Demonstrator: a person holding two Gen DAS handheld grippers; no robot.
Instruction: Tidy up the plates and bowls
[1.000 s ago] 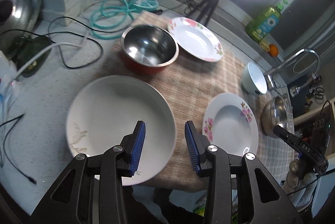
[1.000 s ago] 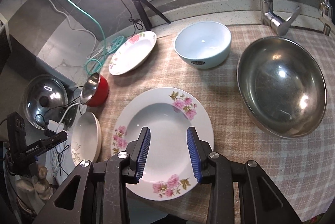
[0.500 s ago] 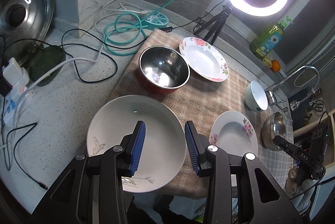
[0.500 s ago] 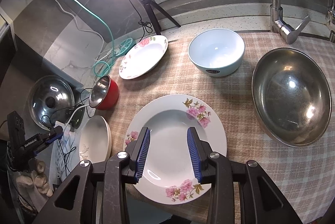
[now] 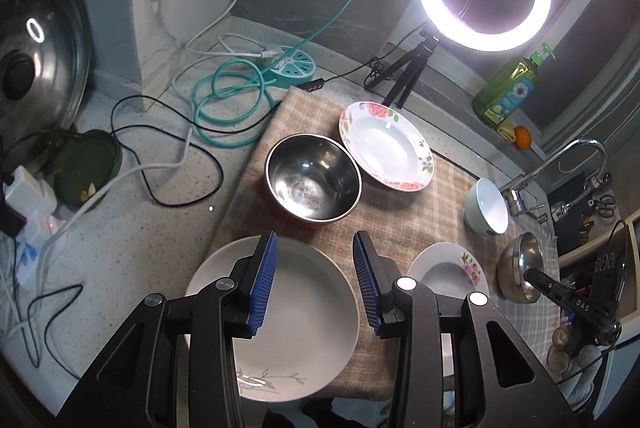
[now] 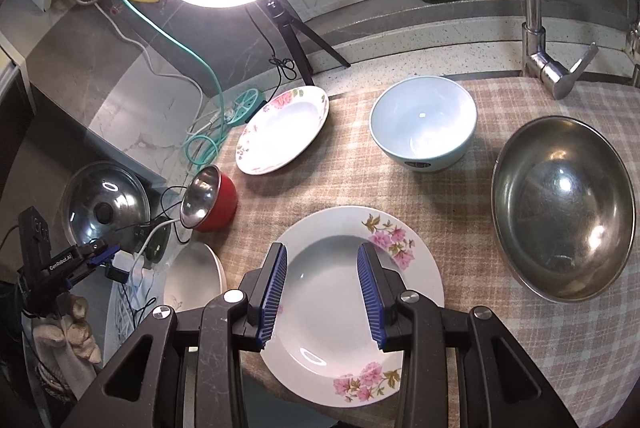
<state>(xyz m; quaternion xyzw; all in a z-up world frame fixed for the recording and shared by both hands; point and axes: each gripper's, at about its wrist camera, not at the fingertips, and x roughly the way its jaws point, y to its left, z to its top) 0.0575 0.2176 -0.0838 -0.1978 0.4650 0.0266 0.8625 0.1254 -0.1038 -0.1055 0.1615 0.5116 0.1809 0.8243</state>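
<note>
Both grippers, left (image 5: 314,282) and right (image 6: 322,294), hang wide and empty, and the floral plate (image 6: 352,304) and plain plate (image 5: 276,312) overhang the worktop (image 6: 496,187) edge, so a clumsy nudge could tip either off.

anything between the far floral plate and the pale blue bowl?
Nothing: only bare checked cloth between the white floral plate and pale blue ceramic bowl, clearest in the right wrist view.

Black gripper (image 5: 316,284), blue ribbed pads (image 5: 262,284).
</note>
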